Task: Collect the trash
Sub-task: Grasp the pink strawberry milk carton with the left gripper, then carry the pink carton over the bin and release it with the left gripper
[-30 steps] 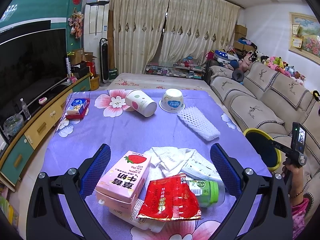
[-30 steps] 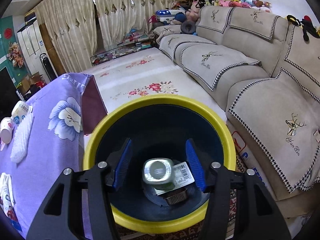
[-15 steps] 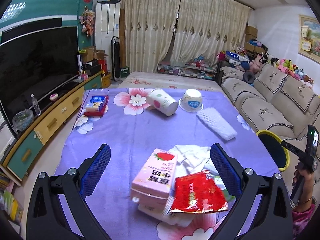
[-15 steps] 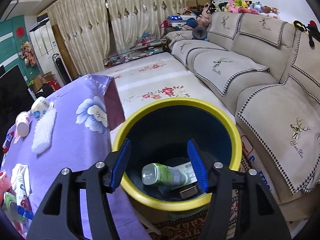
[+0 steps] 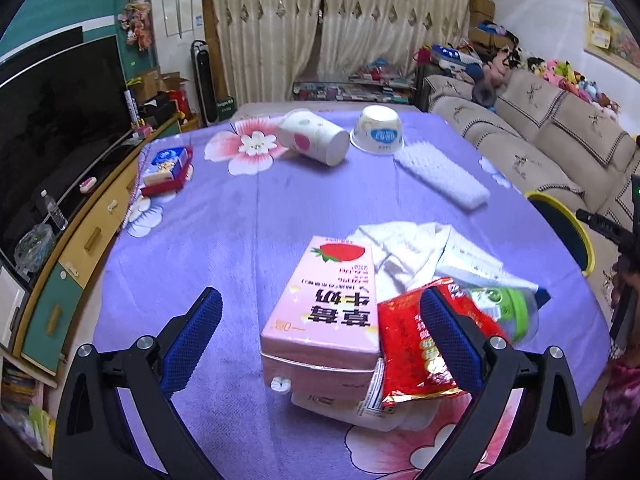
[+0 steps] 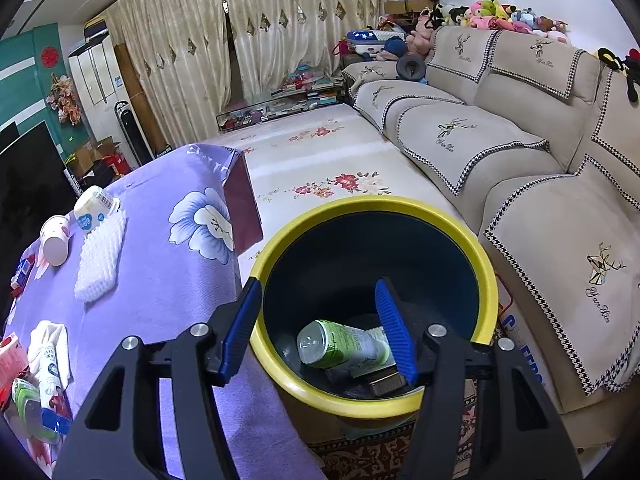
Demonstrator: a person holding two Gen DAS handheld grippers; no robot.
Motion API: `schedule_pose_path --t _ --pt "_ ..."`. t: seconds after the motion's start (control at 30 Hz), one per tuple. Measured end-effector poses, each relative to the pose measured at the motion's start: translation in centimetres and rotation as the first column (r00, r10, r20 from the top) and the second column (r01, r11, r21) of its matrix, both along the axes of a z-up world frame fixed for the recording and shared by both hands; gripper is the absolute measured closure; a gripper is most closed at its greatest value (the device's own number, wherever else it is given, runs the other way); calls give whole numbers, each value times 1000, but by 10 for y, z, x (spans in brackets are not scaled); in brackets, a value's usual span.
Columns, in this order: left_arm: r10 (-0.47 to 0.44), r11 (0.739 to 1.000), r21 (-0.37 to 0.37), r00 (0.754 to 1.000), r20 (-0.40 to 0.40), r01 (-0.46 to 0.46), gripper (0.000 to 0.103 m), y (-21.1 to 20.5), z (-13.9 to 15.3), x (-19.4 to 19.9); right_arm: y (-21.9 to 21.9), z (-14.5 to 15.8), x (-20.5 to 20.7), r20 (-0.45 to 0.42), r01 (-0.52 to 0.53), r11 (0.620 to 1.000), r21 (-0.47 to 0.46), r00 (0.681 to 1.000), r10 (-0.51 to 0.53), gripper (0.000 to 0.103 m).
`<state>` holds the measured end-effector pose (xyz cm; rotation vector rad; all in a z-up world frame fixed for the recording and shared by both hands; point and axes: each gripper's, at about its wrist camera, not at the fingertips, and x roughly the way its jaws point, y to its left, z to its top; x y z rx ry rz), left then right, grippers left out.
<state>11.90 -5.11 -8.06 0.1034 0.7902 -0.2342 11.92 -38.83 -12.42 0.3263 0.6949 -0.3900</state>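
Your right gripper [image 6: 318, 328] hangs over the yellow-rimmed bin [image 6: 448, 220] with its fingers [image 6: 244, 324] spread and nothing between them; a green-labelled bottle [image 6: 344, 346] lies on its side at the bottom of the bin, on top of a few flat pieces you cannot make out clearly. By the look of it, that drop is done and this hand is free for another piece.

Your left gripper [image 5: 320, 336] is over the table [image 5: 248, 216], on the side of the bin where the trash is heaped. Its fingers [image 5: 196, 328] are released and wide apart. The pink strawberry milk carton [image 5: 324, 316] sits between them but untouched, and the red snack wrapper [image 5: 408, 348] lies partly under the right finger. Just beyond the carton is a crumpled white cloth [image 5: 408, 252], with a second green bottle [image 5: 504, 308] beside the wrapper.

The step in hand looks like picking the next item. You will likely want to lower the left fingers to straddle the carton's narrow sides, keeping the wrapper out of the pinch, before closing. Farther from the bin, a tipped paper cup [image 5: 316, 140], an upturned bowl [image 5: 378, 132] and white foam netting [image 5: 444, 178] wait on the table.
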Motion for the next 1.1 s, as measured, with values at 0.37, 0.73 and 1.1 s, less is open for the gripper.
schedule_pose_path --t 0.37,0.73,1.1 --pt "-47 999 -20 998 -48 46 36 6 -12 0 5 1 6 -4 -16 1000 2 1000 16 47" --pt "-53 997 -57 998 -44 50 53 11 -4 -6 13 3 5 2 -38 999 -2 999 38 47" --pt "-96 993 -61 992 87 102 53 -7 52 -19 12 9 0 18 -41 999 -2 999 41 47"
